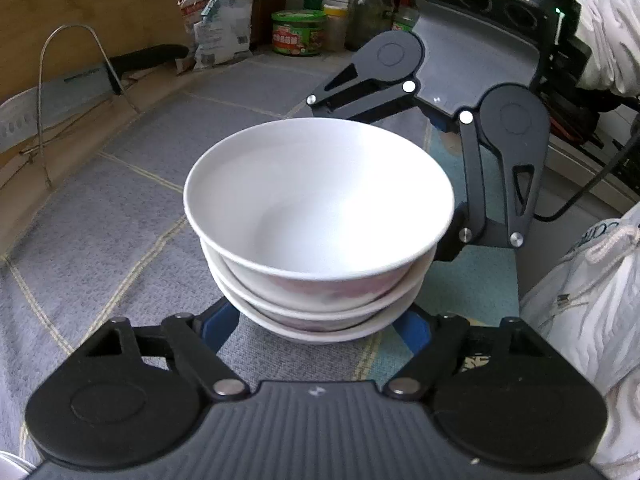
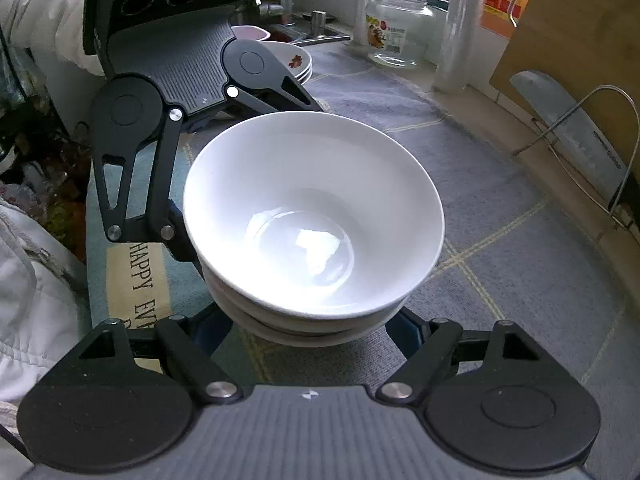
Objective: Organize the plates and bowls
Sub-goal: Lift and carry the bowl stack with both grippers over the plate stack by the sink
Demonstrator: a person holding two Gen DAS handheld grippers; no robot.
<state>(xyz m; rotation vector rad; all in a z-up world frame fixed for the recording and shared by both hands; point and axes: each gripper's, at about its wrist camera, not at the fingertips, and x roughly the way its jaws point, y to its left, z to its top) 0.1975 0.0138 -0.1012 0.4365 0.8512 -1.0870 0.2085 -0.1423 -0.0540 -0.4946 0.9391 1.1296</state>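
Note:
A stack of three white bowls (image 1: 320,200) stands on the blue-grey cloth mat (image 1: 100,220), the lower ones with faint pink patterns outside. My left gripper (image 1: 318,322) faces it from the near side, its blue fingers (image 1: 222,322) pressed against the bottom bowls on both sides. In the right wrist view the same bowl stack (image 2: 316,208) fills the middle, and my right gripper (image 2: 310,332) clasps its lower bowls from the opposite side. Each gripper's black linkage (image 1: 504,168) shows beyond the stack in the other's view. All fingertips are hidden under the bowl rims.
A pile of flowered plates (image 2: 294,60) sits behind the left gripper near a sink. A glass jar (image 2: 396,36), a cutting board (image 2: 580,20) and a cleaver in a wire rack (image 2: 568,128) line the counter's back. Bags (image 1: 224,20), a green tub (image 1: 298,32) and bottles stand by the wall.

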